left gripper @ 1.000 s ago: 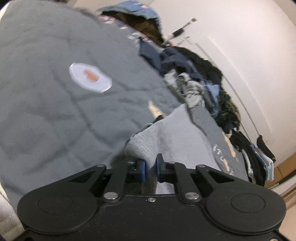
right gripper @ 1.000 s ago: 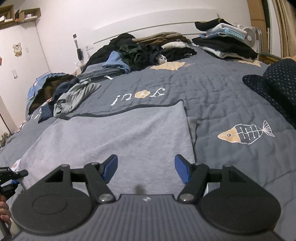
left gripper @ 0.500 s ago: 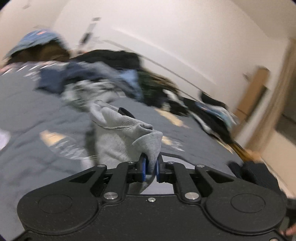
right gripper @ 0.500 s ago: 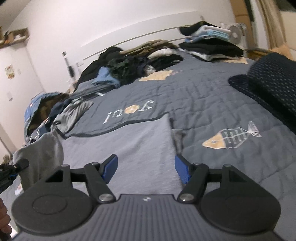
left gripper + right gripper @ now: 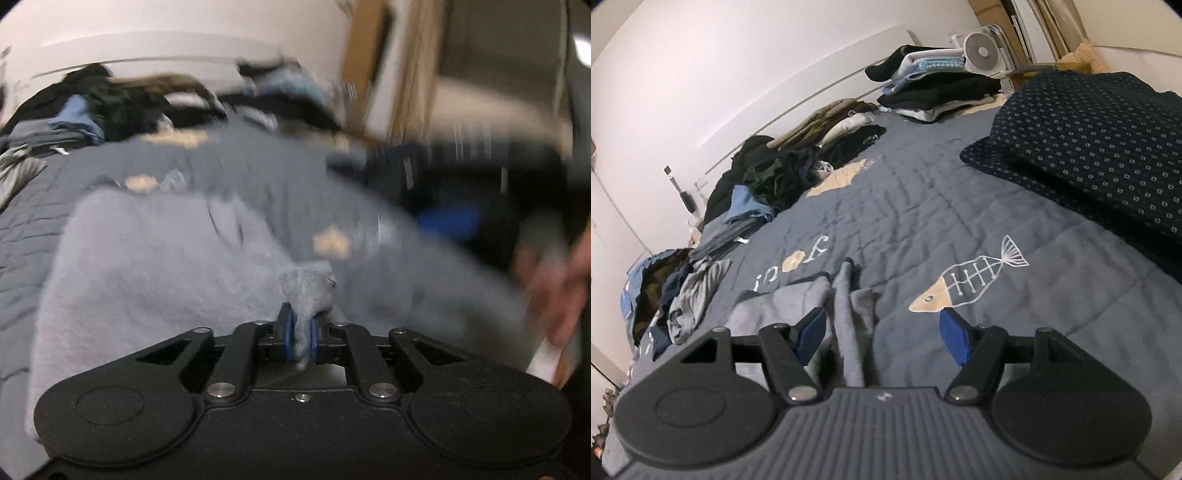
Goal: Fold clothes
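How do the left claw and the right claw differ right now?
The left claw pinches a bunched corner of the light grey garment, though it is just starting to open; the right claw stands wide with nothing gripped. The left view is motion-blurred, the right sharp. Both have blue pads and black bodies.

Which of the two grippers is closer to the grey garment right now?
Left. The left gripper is clamped on a corner of the grey garment; the right gripper hovers open just above it, not touching.
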Motion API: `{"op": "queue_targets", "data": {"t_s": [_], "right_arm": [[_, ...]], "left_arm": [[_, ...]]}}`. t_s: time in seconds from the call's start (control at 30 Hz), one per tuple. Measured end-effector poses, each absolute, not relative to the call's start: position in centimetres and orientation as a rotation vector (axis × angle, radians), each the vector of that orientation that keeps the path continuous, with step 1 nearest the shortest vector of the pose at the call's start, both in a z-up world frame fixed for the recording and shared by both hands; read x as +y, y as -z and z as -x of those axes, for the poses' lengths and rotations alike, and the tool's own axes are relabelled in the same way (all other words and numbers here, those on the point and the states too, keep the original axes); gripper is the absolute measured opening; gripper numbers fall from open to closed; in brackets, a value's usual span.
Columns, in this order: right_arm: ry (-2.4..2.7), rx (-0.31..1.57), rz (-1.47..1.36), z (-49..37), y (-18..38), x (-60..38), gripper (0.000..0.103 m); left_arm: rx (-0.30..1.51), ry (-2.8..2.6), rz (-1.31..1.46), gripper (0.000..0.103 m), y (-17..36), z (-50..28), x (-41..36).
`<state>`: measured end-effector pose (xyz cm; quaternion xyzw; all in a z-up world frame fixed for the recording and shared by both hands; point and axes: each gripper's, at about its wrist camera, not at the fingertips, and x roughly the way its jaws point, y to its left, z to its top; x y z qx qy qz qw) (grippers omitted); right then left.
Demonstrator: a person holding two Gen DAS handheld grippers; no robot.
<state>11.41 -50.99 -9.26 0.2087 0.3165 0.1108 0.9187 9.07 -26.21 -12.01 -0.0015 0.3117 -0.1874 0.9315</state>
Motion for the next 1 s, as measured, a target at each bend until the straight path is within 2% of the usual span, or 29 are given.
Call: {"op": "queue_targets", "data": {"t_s": [0.07, 0.17, 0.23, 0.3, 0.4, 0.43, 0.53, 0.73, 0.83, 1.0], "right_arm": [[-0.234, 0.656, -0.407, -11.3, 9.4, -51.1, 0.067], [-0.280, 0.693, -0.361, -11.2, 9.6, -50.9, 0.067], [-0.331, 0.738, -0.329, -11.2, 10.1, -50.2, 0.067], [-0.393, 0.784, -0.324, -11.2, 10.5, -49.5, 0.067], [-0.476, 0.840, -0.312, -10.7, 10.9, -48.2, 0.067], [-0.486, 0.843, -0.295, -10.5, 11.0, -47.7, 0.067], [-0.491, 0.847, -0.215, -9.9, 11.5, -46.3, 0.067], [-0.555, 0.897, -0.254, -9.5, 12.0, -45.2, 0.067], [-0.570, 0.954, -0.335, -9.8, 12.8, -45.4, 0.067], [-0.538, 0.922, -0.422, -10.9, 13.2, -45.8, 0.067]], "left_arm": [[0.614, 0.393, -0.014, 0.013, 12.5, -8.1, -26.1], [0.598, 0.429, -0.010, 0.021, 11.8, -7.1, -25.1], [0.601, 0.455, -0.003, 0.030, 11.1, -6.6, -24.4], [0.592, 0.486, -0.016, 0.032, 10.5, -6.0, -23.6], [0.559, 0.503, -0.019, 0.047, 9.3, -4.4, -21.8], [0.545, 0.503, 0.001, 0.049, 9.0, -4.1, -21.0], [0.512, 0.475, 0.067, 0.049, 8.4, -4.5, -18.7], [0.481, 0.348, 0.232, 0.049, 8.4, -5.8, -14.8], [0.470, 0.313, 0.296, 0.049, 8.2, -6.1, -13.5], [0.469, 0.293, 0.323, 0.049, 7.5, -5.9, -12.7]]}}
